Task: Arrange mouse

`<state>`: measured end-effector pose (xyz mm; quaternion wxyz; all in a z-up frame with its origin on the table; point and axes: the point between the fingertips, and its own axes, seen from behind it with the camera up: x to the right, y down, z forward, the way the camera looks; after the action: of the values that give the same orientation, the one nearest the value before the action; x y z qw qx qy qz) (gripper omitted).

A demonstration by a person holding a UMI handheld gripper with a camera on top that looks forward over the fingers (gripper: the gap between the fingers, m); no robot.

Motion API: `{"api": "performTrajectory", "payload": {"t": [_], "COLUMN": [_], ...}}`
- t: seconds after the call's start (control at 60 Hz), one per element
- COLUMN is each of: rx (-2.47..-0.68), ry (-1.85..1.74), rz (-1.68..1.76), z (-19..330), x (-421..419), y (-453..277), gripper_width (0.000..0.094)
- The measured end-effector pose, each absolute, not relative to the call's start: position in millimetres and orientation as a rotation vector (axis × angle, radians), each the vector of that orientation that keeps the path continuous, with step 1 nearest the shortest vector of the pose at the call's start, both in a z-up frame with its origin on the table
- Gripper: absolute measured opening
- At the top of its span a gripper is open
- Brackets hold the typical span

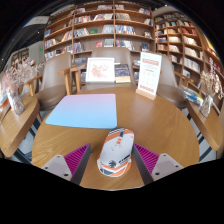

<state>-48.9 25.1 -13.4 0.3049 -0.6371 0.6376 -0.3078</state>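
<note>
Round wooden table as landmark. The mouse, white-grey with an orange underside and edge, sits on the table's near edge, between the two fingers of the gripper. Fingers spread wide, a magenta pad on each inner face, clear gap on both sides of the mouse, no contact seen. Light blue mouse mat lies flat on the table, beyond the mouse and a bit left of it, apart from it. At the table's far edge: a white display board with a small book just beside it, and an upright sign toward the far right. Chairs ring the table; bookshelves line the wall behind it
</note>
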Motion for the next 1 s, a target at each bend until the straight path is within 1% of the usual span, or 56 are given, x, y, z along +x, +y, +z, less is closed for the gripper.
{"api": "performTrajectory", "payload": {"t": [0.183, 0.267, 0.317, 0.35, 0.383, 0.4, 0.483, 0.6, 0.75, 0.867, 0.95, 1.0], "rx": [-1.703, -1.708, -1.705, -1.698, -1.694, -1.694, -1.705, -1.688, -1.648, -1.665, -1.71, -1.74], "ry": [1.677, 1.673, 1.677, 1.682, 1.685, 1.687, 1.699, 1.741, 1.682, 1.586, 1.515, 1.511], "rz": [-0.803, -0.802, -0.807, -0.815, -0.826, -0.83, -0.807, -0.758, -0.764, -0.755, -0.802, -0.799], "z": [-13, -13, -13, -13, -13, -14, -15, -6, 48, 88, 97, 86], "x": [-32, -28, -27, -26, -25, -24, -25, -35, -24, 16, 57, 79], "y": [30, 30, 28, 26, 24, 22, 21, 20, 28, 54, 74, 84], "gripper_width": [0.0856, 0.0814, 0.0745, 0.0669, 0.0569, 0.0493, 0.0447, 0.0426, 0.0428, 0.0426, 0.0428, 0.0427]}}
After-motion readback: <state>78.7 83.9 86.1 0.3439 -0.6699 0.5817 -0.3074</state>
